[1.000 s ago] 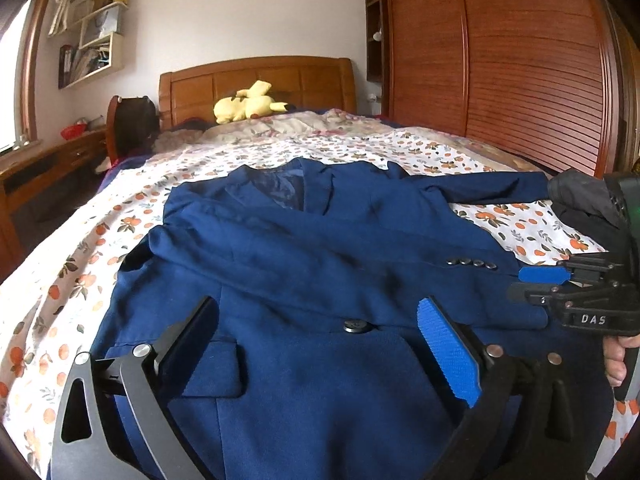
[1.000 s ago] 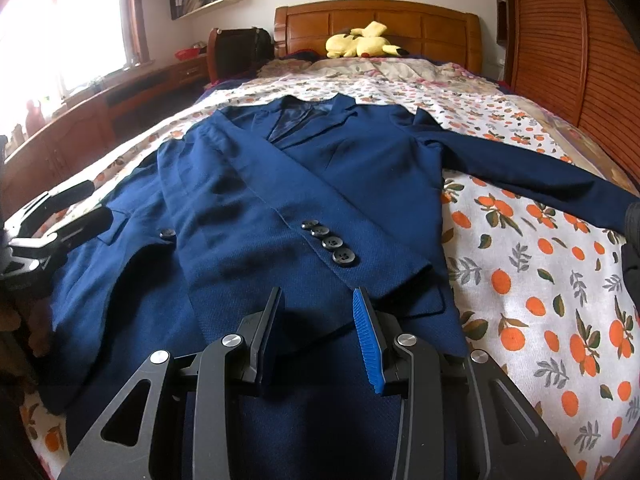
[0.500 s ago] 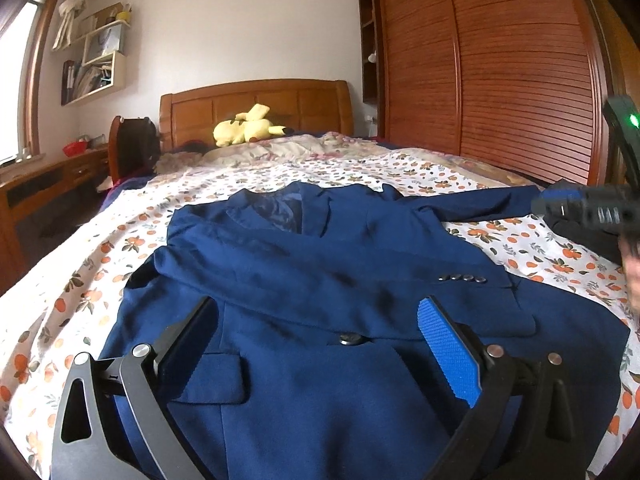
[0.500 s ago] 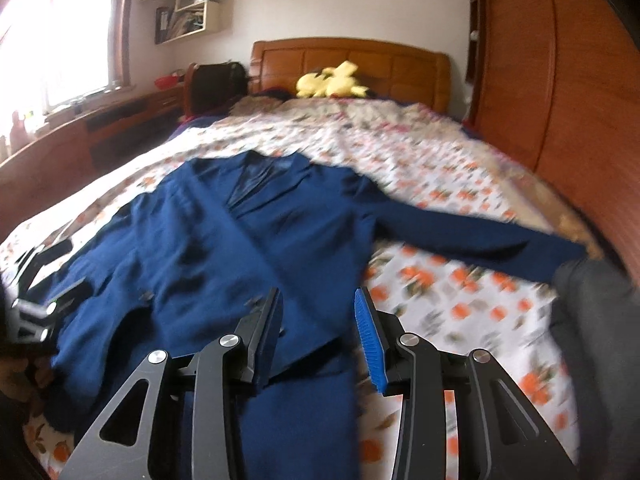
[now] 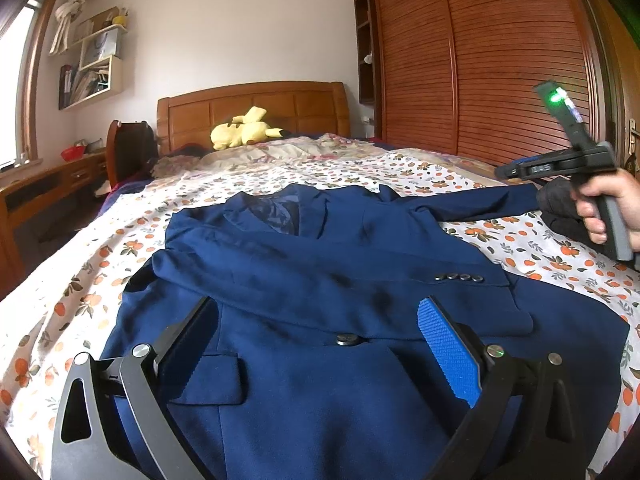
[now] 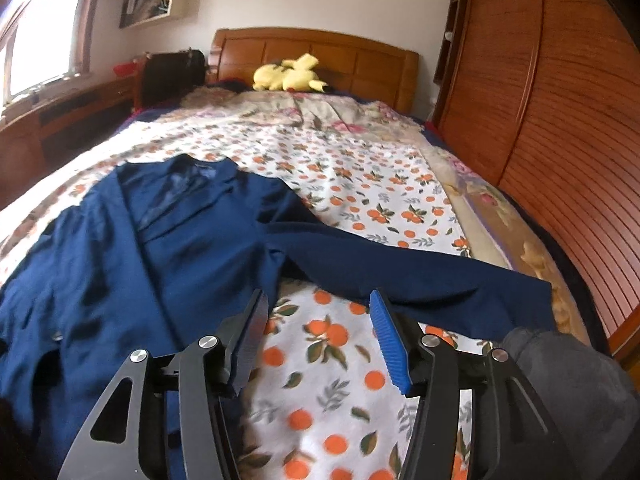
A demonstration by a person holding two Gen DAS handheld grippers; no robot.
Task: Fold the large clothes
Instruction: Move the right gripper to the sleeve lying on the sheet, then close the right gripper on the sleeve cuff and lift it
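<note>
A navy blazer (image 5: 320, 320) lies face up on the bed, one sleeve folded across its chest with cuff buttons (image 5: 460, 278) showing. Its other sleeve (image 6: 420, 272) stretches out straight toward the wardrobe side. My left gripper (image 5: 316, 320) hovers open over the blazer's lower front, nothing between its fingers. My right gripper (image 6: 318, 312) hangs above the orange-print sheet just short of the outstretched sleeve; its jaws are opening and hold nothing. In the left wrist view the right gripper (image 5: 508, 172) appears at the far right, held by a hand (image 5: 608, 208).
The bed's orange-print sheet (image 6: 380, 184) extends to a wooden headboard (image 5: 248, 108) with a yellow plush toy (image 5: 244, 132). A dark grey garment (image 6: 560, 380) lies at the right edge. Slatted wardrobe doors (image 5: 500, 60) stand on the right, a desk (image 5: 36, 184) on the left.
My right gripper rose and swung right, off the blazer's folded sleeve to above the sheet near the outstretched sleeve, and its jaws widened. The left gripper stayed over the blazer's front.
</note>
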